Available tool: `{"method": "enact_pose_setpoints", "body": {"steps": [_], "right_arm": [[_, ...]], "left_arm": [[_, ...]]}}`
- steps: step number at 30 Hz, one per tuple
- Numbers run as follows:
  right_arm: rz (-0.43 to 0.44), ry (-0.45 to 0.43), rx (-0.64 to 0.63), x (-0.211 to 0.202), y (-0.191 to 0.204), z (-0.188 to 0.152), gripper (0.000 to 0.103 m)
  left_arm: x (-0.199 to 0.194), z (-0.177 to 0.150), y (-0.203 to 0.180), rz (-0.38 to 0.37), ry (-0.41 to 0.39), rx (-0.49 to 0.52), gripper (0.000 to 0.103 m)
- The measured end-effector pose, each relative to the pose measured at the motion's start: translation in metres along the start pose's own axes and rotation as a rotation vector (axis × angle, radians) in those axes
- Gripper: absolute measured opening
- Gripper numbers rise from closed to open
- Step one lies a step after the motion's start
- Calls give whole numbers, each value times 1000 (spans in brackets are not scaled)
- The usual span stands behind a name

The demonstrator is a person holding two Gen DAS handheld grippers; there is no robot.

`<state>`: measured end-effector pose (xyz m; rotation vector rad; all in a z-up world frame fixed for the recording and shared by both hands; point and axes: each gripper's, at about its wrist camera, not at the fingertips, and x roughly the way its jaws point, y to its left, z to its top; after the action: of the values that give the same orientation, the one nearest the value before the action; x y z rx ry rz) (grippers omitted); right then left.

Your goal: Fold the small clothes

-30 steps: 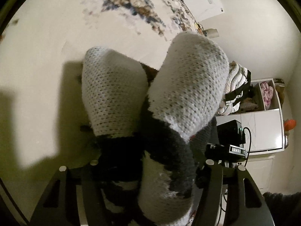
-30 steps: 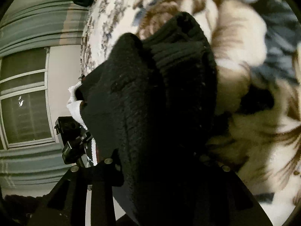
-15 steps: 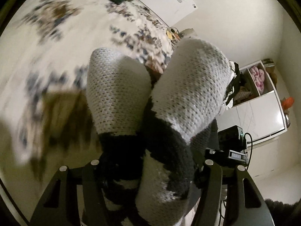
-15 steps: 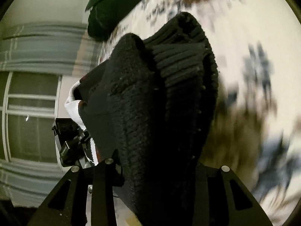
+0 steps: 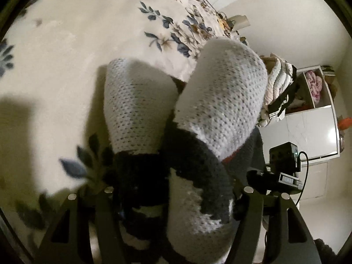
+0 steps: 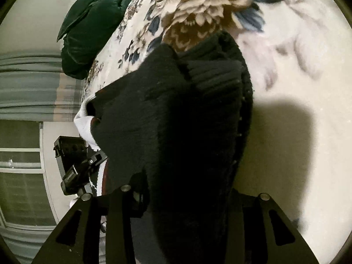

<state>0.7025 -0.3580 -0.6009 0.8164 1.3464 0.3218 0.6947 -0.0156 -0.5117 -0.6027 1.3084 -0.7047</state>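
Note:
A pair of knitted socks, pale grey toes (image 5: pixel 220 101) with black bands, hangs between the two grippers above a floral bedspread (image 5: pixel 66 50). My left gripper (image 5: pixel 176 198) is shut on the grey toe end; both toe tips stick out past its fingers. My right gripper (image 6: pixel 189 198) is shut on the black ribbed cuff end (image 6: pixel 198 101), which fills the view and hides the gap between the fingers. The other gripper's body shows at the edge of each view (image 5: pixel 283 167) (image 6: pixel 74 167).
A dark green cushion (image 6: pixel 92 24) lies on the bed at the far left of the right wrist view. A white shelf unit (image 5: pixel 308 114) with piled clothes stands by the wall. A window with curtains (image 6: pixel 22 132) is beside the bed.
Both grippers have swung over the bedspread with the socks still held; the background shifted and the blur has settled. The grip on the socks is unchanged.

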Motion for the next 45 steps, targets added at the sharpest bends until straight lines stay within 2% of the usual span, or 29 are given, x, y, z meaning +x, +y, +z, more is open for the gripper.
{"method": "enact_pose_setpoints", "body": {"steps": [2, 4, 5, 6, 7, 8, 9, 10, 12, 15, 20, 26, 35, 45], "right_arm": [[-70, -3, -2, 0, 5, -9, 62], [-198, -35, -22, -10, 10, -21, 78], [-293, -76, -56, -22, 15, -32, 91], [-369, -114, -87, -29, 23, -38, 99], [-473, -174, -130, -40, 32, -50, 101], [-563, -224, -163, -50, 39, -62, 102], [-632, -267, -192, -56, 48, -73, 102], [-665, -294, -203, -61, 52, -83, 102], [-725, -352, -217, -75, 61, -107, 103], [-773, -404, -240, -88, 79, -139, 103], [-795, -451, -266, -120, 113, -188, 103], [-780, -510, -286, -176, 152, -238, 103], [-746, -562, -345, -258, 213, -326, 103], [-721, -674, -390, -379, 289, -461, 103]], "left_arm": [[-2, 1, -11, 57, -14, 3, 65], [-15, -10, -33, 167, -78, 41, 65], [-21, -18, -49, 264, -115, 82, 65], [-25, -26, -61, 350, -142, 110, 66], [-31, -36, -74, 426, -174, 140, 66], [-35, -45, -86, 470, -202, 157, 66], [-42, -57, -99, 524, -230, 161, 77], [-46, -64, -108, 578, -246, 166, 89], [-55, -84, -127, 662, -277, 185, 90], [-66, -106, -147, 726, -287, 199, 90], [-79, -125, -180, 778, -315, 229, 91], [-110, -160, -227, 792, -347, 241, 90], [-177, -234, -309, 797, -424, 261, 90], [-272, -330, -399, 781, -508, 305, 90]]}}
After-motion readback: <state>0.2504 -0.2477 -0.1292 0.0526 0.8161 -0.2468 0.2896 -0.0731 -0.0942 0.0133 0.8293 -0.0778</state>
